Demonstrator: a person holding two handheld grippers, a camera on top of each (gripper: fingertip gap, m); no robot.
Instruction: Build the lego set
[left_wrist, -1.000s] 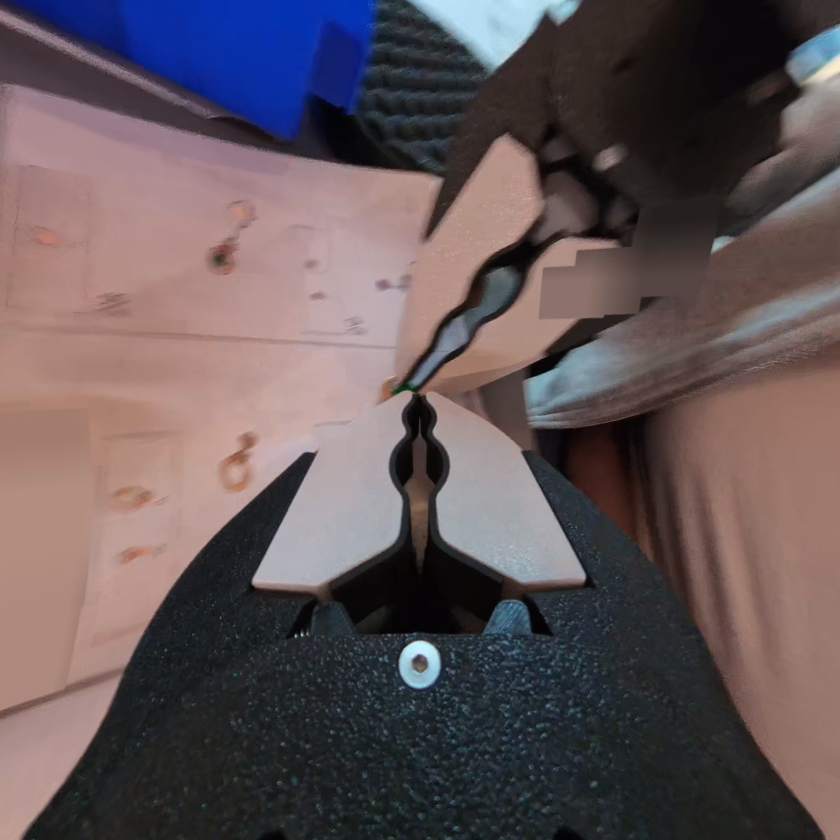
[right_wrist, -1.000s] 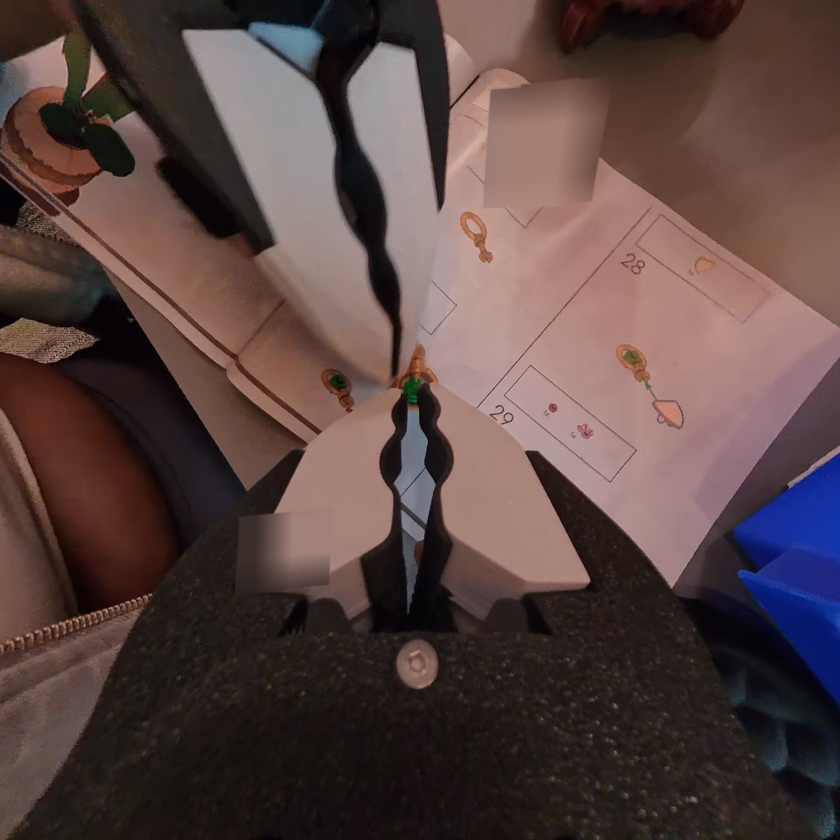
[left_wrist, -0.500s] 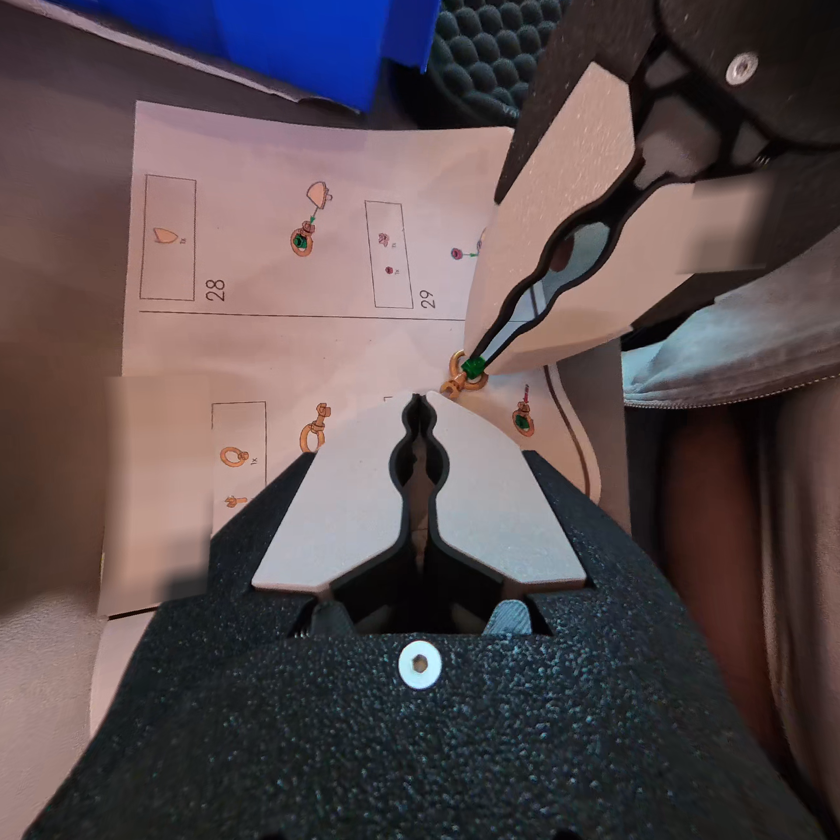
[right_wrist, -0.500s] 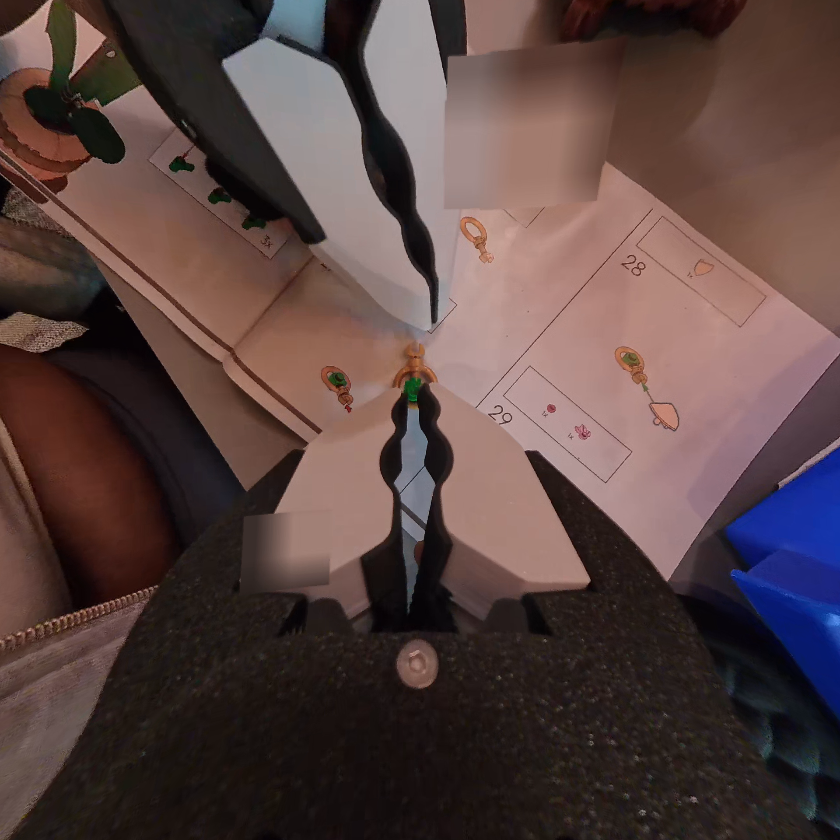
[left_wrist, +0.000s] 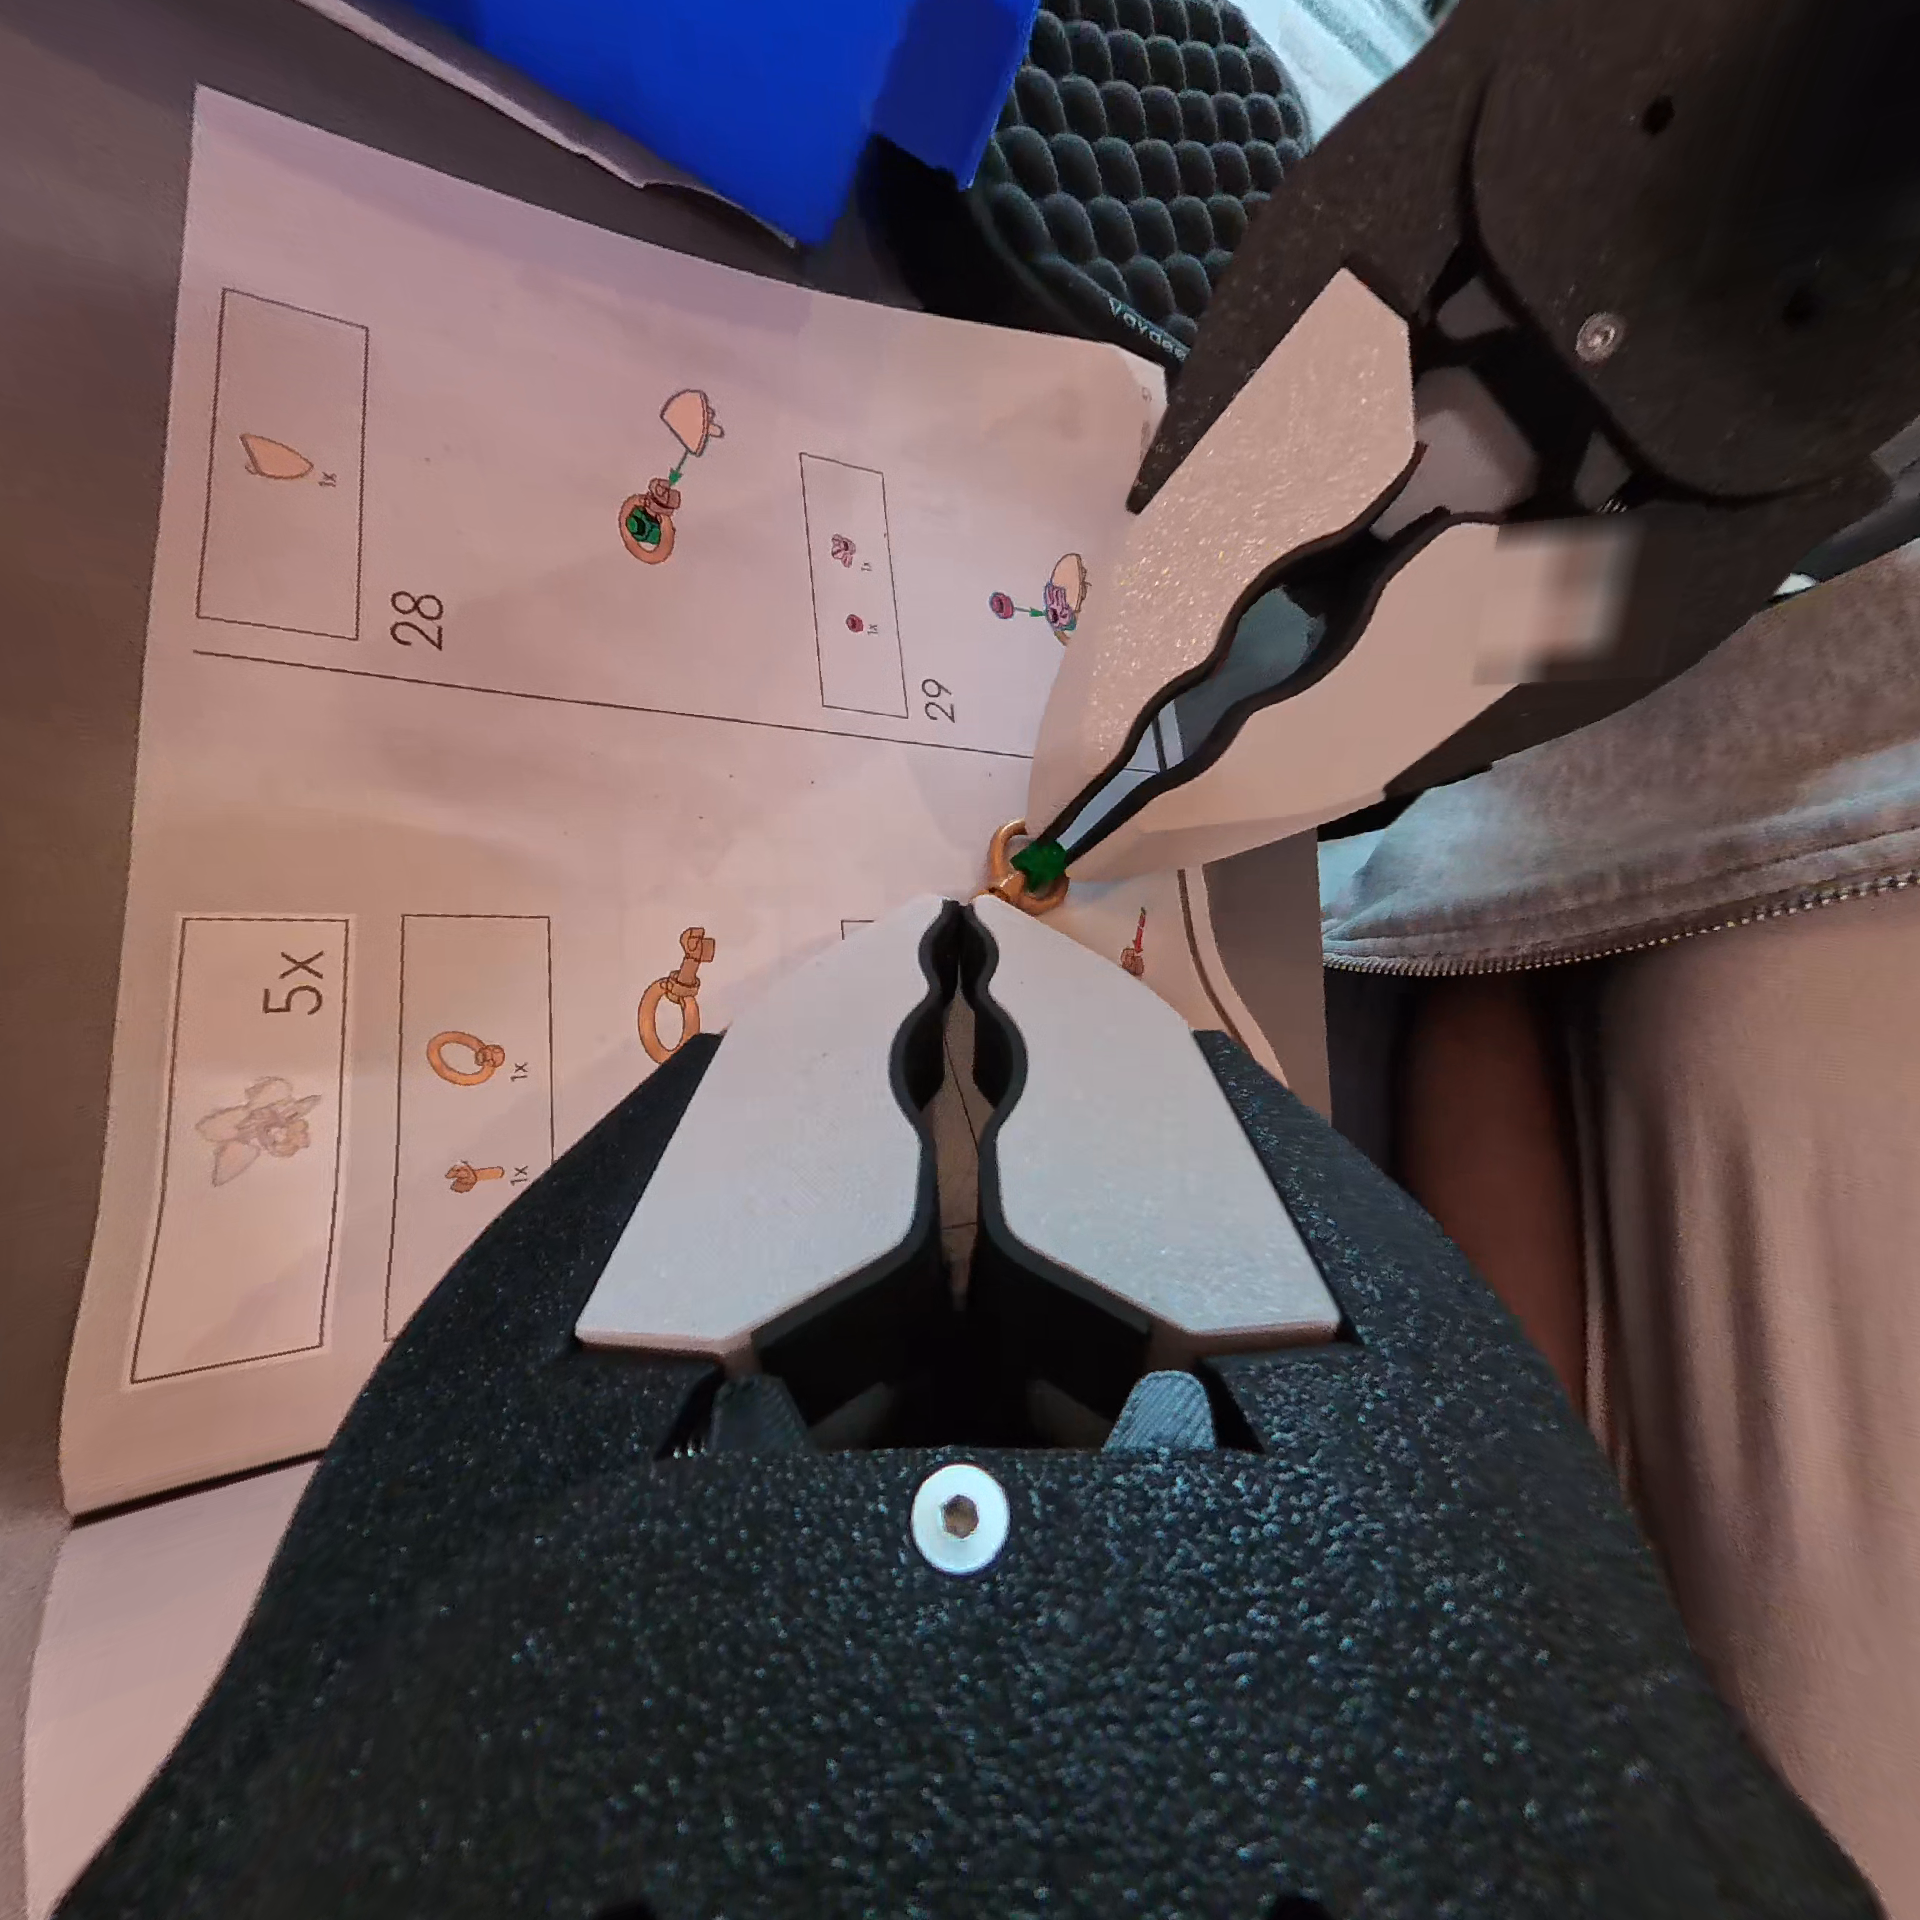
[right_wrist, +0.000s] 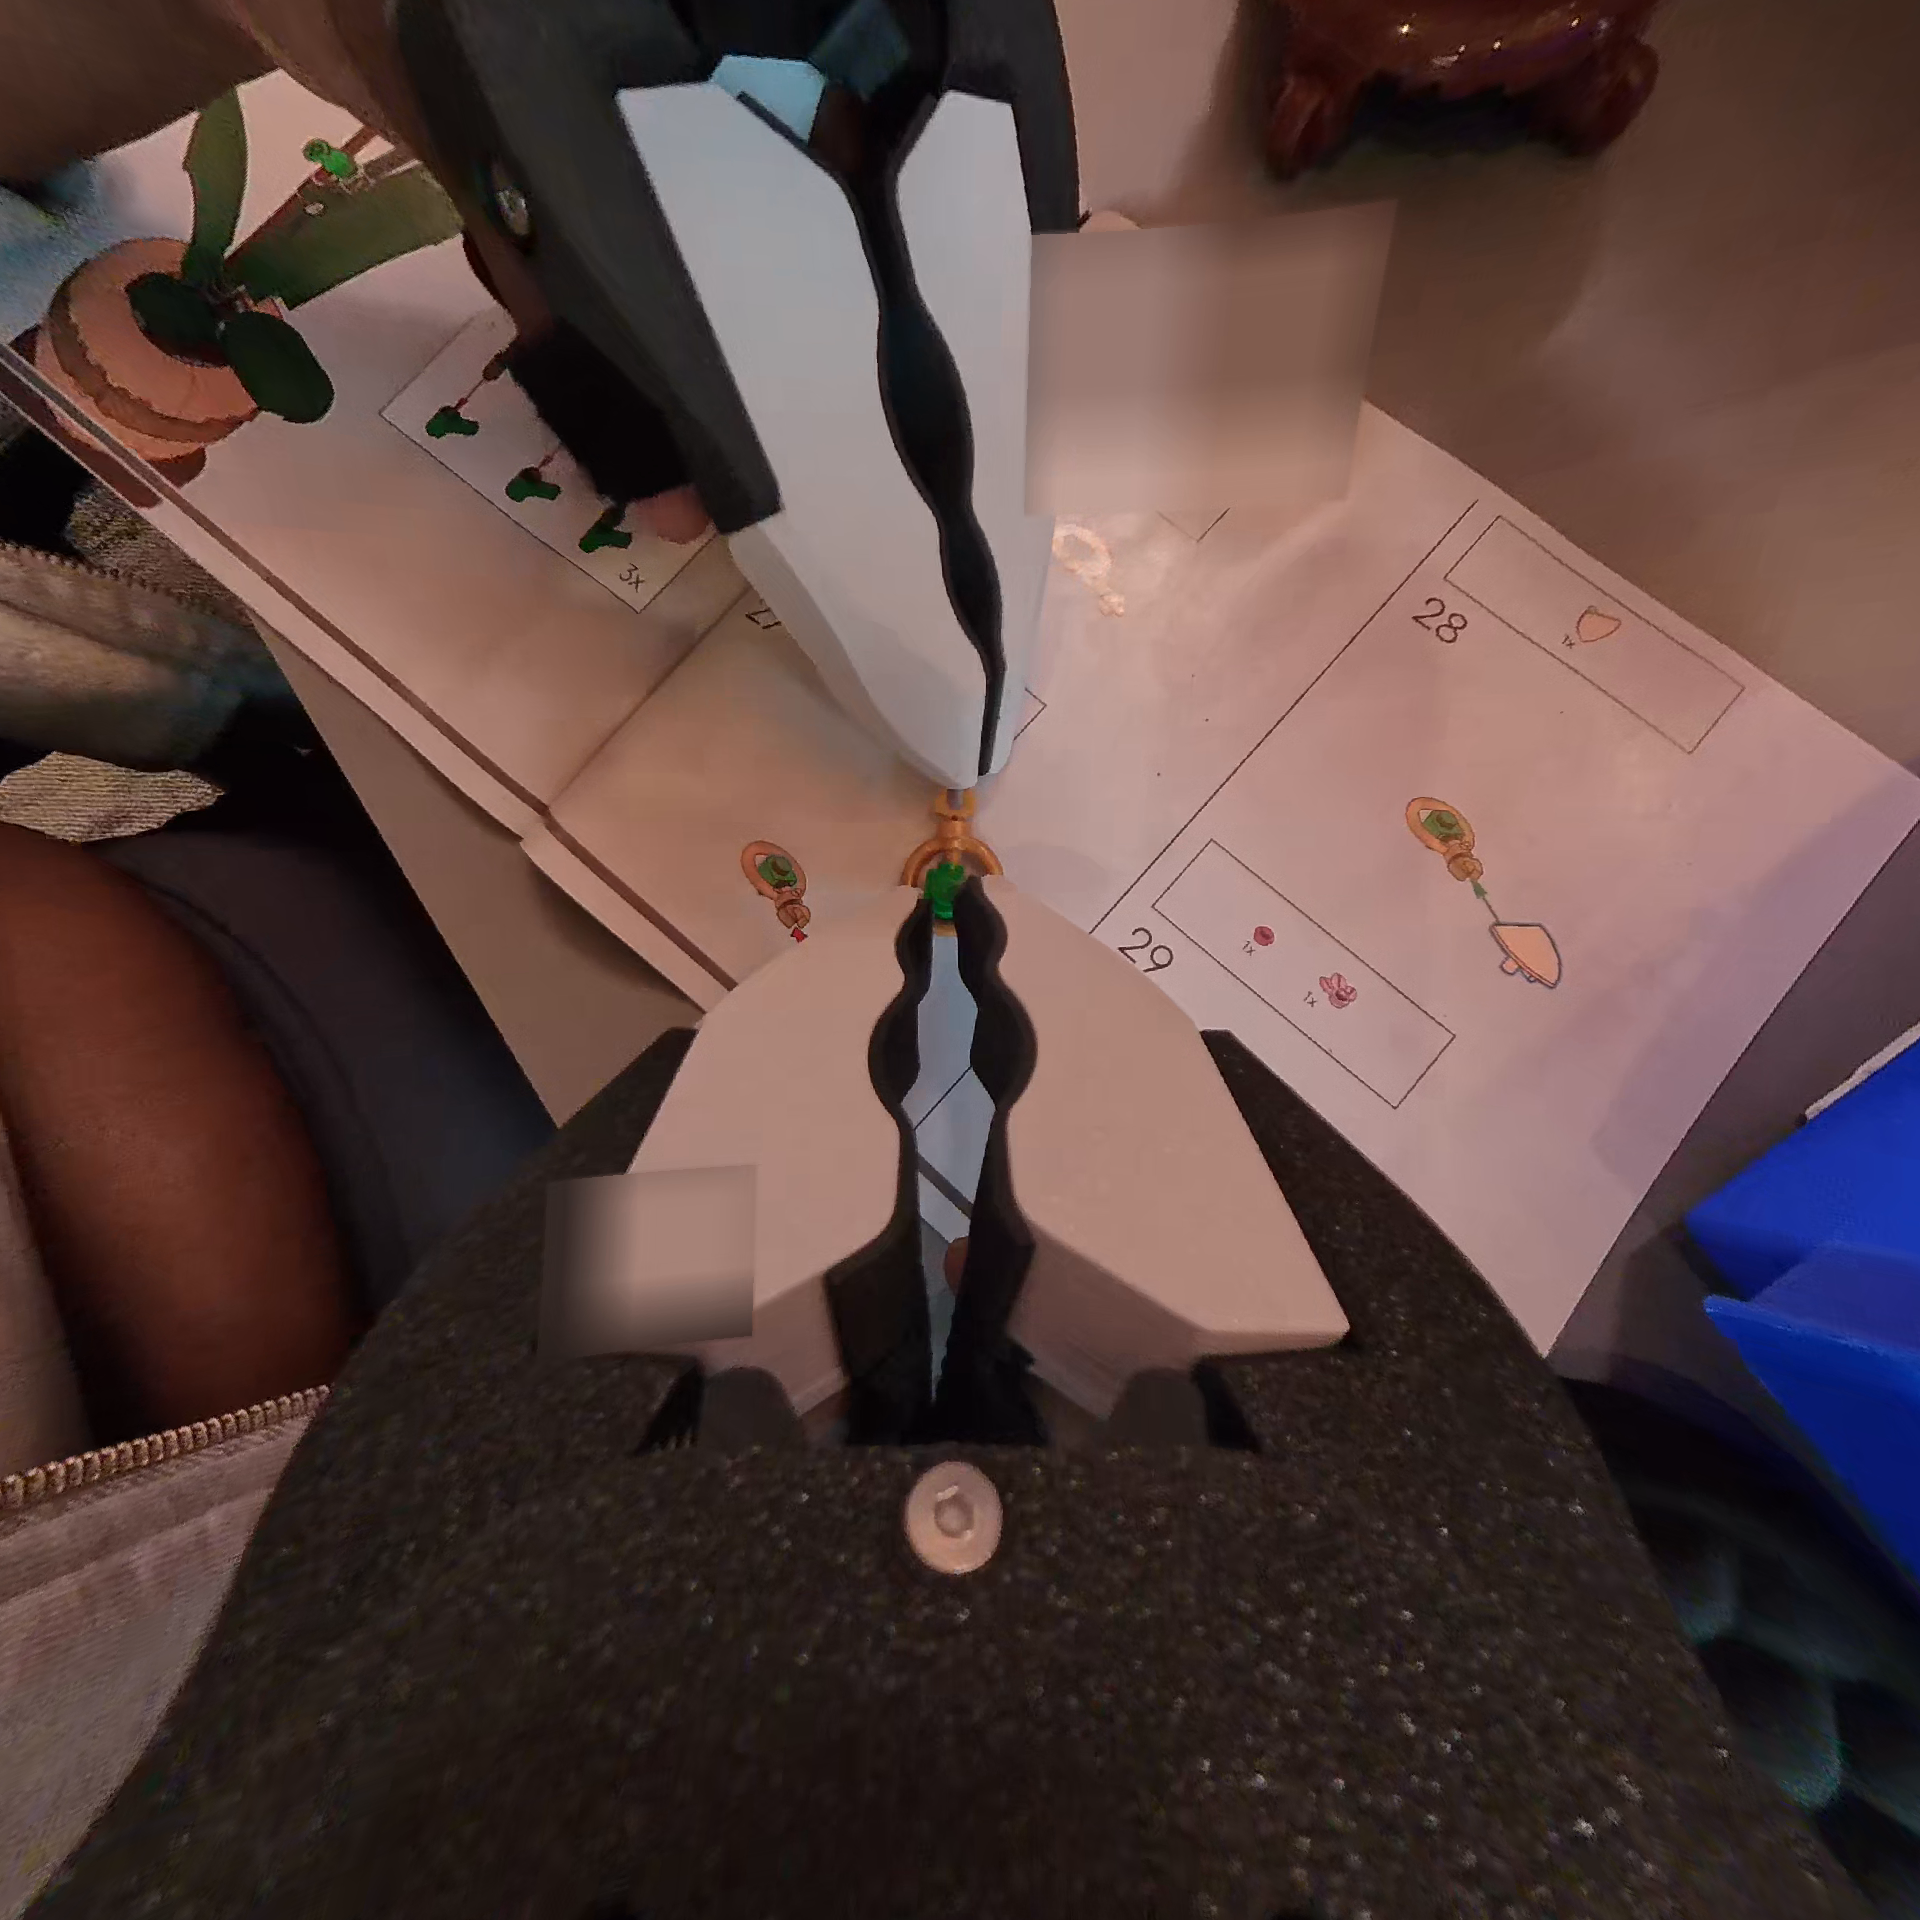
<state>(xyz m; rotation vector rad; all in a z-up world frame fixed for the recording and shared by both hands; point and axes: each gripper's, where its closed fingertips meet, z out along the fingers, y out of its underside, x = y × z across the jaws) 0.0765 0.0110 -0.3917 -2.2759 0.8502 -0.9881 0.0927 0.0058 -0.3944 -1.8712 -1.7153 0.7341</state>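
My right gripper (right_wrist: 948, 902) is shut on a small green stud (right_wrist: 943, 883) fixed in a tan ring piece (right_wrist: 951, 847). It holds them just above the open instruction booklet (right_wrist: 1351, 769). My left gripper (left_wrist: 958, 910) is shut with nothing visible between its fingers. Its tips touch or nearly touch the ring's stem end. In the left wrist view the right gripper (left_wrist: 1055, 854) comes in from the upper right with the green stud (left_wrist: 1039, 860) and the ring (left_wrist: 1008, 871). In the right wrist view the left gripper (right_wrist: 977, 774) points down from the top.
A blue bin (left_wrist: 727, 94) lies past the booklet (left_wrist: 520, 779) and shows at the right edge of the right wrist view (right_wrist: 1829, 1299). Black dimpled foam (left_wrist: 1122, 177) is beside it. A glossy brown object (right_wrist: 1455, 73) stands far off. A person's zipped garment (left_wrist: 1662, 831) is close by. The grippers are tip to tip, or close to it. Between my left fingertips and the glossy brown object (right_wrist: 1455, 73) there is roughly 15 centimetres.
The left gripper's tips met the ring, drew back a little half a second ago, and are now close to the ring's stem again. The right gripper has kept hold of the green stud.
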